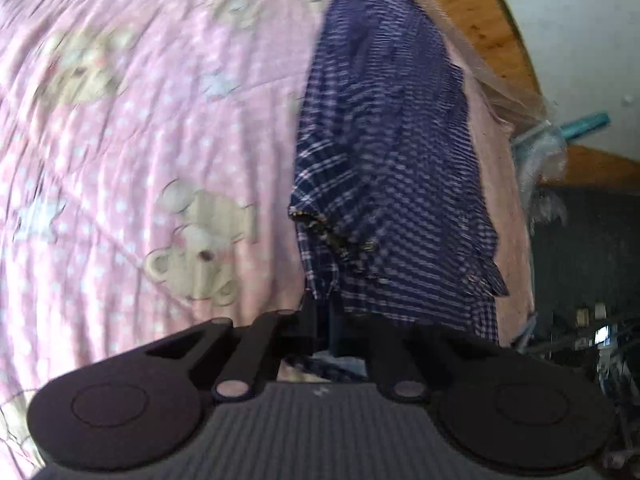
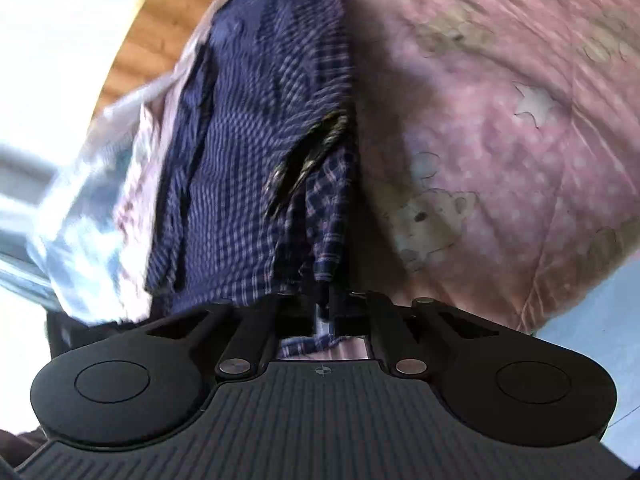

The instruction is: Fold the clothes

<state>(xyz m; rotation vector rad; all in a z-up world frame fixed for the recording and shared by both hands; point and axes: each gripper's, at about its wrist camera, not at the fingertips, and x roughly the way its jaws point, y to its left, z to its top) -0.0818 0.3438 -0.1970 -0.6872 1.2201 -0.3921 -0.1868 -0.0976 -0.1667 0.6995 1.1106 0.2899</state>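
A navy plaid shirt [image 1: 384,152] with thin pale stripes hangs stretched out over a pink bedspread [image 1: 140,140]. My left gripper [image 1: 326,312] is shut on the shirt's near edge. In the right wrist view the same shirt [image 2: 256,120] hangs from my right gripper [image 2: 326,300], which is shut on another part of its edge. A frayed, yellowish seam shows mid-shirt in both views. Both views are motion-blurred.
The pink bedspread [image 2: 500,140] has teddy bear and star prints. A wooden bed frame [image 1: 480,8] runs along the far edge. Clear plastic and a teal object [image 1: 580,128] lie beside the bed, with dark clutter [image 1: 580,280] beyond. A bright window side [image 2: 40,80] shows in the right view.
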